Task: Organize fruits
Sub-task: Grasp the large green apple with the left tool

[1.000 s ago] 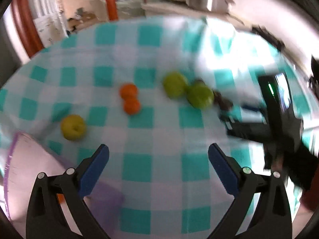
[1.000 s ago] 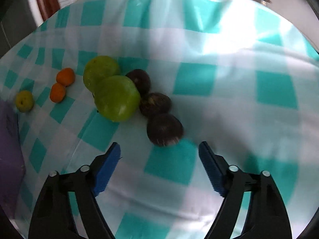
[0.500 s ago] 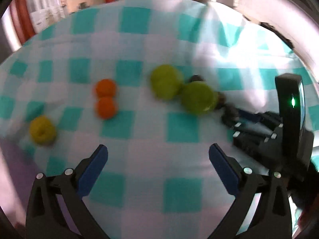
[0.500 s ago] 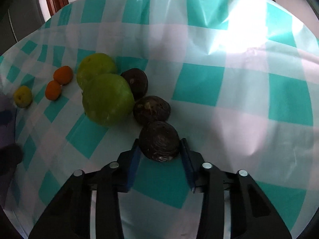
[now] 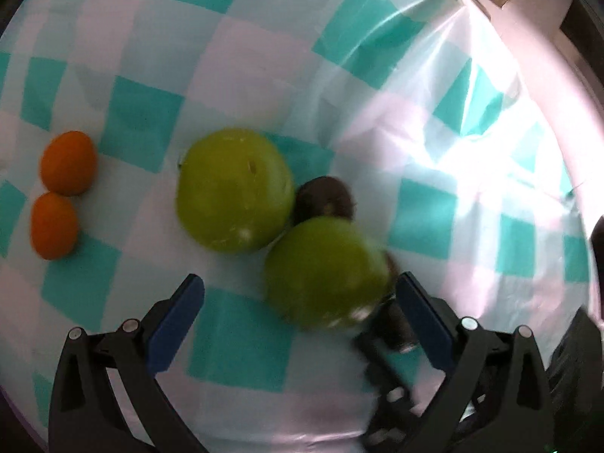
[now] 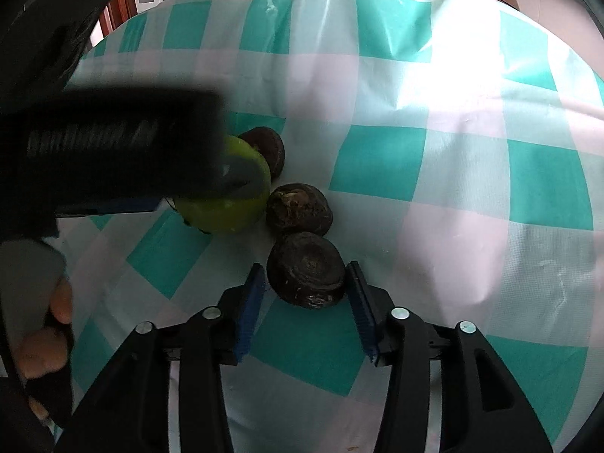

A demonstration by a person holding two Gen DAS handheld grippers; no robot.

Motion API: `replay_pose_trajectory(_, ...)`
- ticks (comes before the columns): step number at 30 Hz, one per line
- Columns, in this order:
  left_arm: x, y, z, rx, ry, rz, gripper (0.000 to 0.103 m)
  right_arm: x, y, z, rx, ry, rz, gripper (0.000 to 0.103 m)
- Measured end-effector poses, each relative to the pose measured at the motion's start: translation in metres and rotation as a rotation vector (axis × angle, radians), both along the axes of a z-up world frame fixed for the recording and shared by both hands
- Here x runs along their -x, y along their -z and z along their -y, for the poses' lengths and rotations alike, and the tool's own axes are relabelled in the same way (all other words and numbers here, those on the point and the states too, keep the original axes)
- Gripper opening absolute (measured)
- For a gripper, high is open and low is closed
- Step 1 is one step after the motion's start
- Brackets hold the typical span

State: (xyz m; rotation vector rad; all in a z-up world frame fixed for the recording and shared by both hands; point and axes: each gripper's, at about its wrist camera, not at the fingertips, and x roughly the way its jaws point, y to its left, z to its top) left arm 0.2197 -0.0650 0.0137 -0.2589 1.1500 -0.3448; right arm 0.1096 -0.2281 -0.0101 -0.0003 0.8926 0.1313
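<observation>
Right gripper [image 6: 305,294] jaws clamp a dark fruit [image 6: 306,270] at lower centre; left gripper [image 5: 300,322] (jaws wide apart) frames a green fruit [image 5: 326,273].

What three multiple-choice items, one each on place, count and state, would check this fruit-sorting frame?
1. The near green fruit lies:
A. between the left gripper's fingers
B. beside the orange fruits
C. off the tablecloth

2. Dark fruits in the right wrist view:
A. one
B. three
C. five

3. The right gripper is:
A. wide open over bare cloth
B. closed around the nearest dark fruit
C. holding a green fruit

Answers: 1 A, it sits between the spread blue fingers; 2 B, three are visible; 3 B, both fingers flank that fruit.
</observation>
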Motion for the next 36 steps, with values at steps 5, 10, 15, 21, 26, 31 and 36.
replay_pose_trajectory(5, -0.008, 0.007, 0.004, 0.021, -0.059, -0.008, 0.101, -0.001, 0.001, -0.002, 0.005, 0.006, -0.001, 0.049)
replay_pose_trajectory(10, -0.005, 0.007, 0.007, 0.057, 0.032, 0.042, 0.064, 0.000, 0.000, -0.001, 0.004, 0.006, -0.001, 0.049)
replay_pose_trajectory(15, 0.011, 0.006, -0.006, 0.050, 0.075, 0.061, 0.064, -0.007, -0.001, -0.006, 0.003, 0.007, -0.002, 0.049)
replay_pose_trajectory(21, 0.054, 0.003, -0.046, 0.019, 0.023, 0.072, 0.064, -0.009, -0.002, -0.011, 0.012, 0.015, -0.001, 0.045)
replay_pose_trajectory(26, 0.091, -0.003, -0.054, -0.074, 0.064, 0.099, 0.064, -0.010, -0.001, -0.018, 0.035, 0.016, 0.006, 0.039)
replay_pose_trajectory(31, 0.129, -0.008, -0.055, -0.162, 0.125, 0.102, 0.064, 0.002, -0.007, -0.022, -0.010, 0.062, -0.022, 0.039)
replay_pose_trajectory(36, 0.178, -0.011, -0.067, -0.199, 0.123, 0.085, 0.064, 0.046, -0.026, -0.031, -0.051, 0.065, -0.031, 0.039)
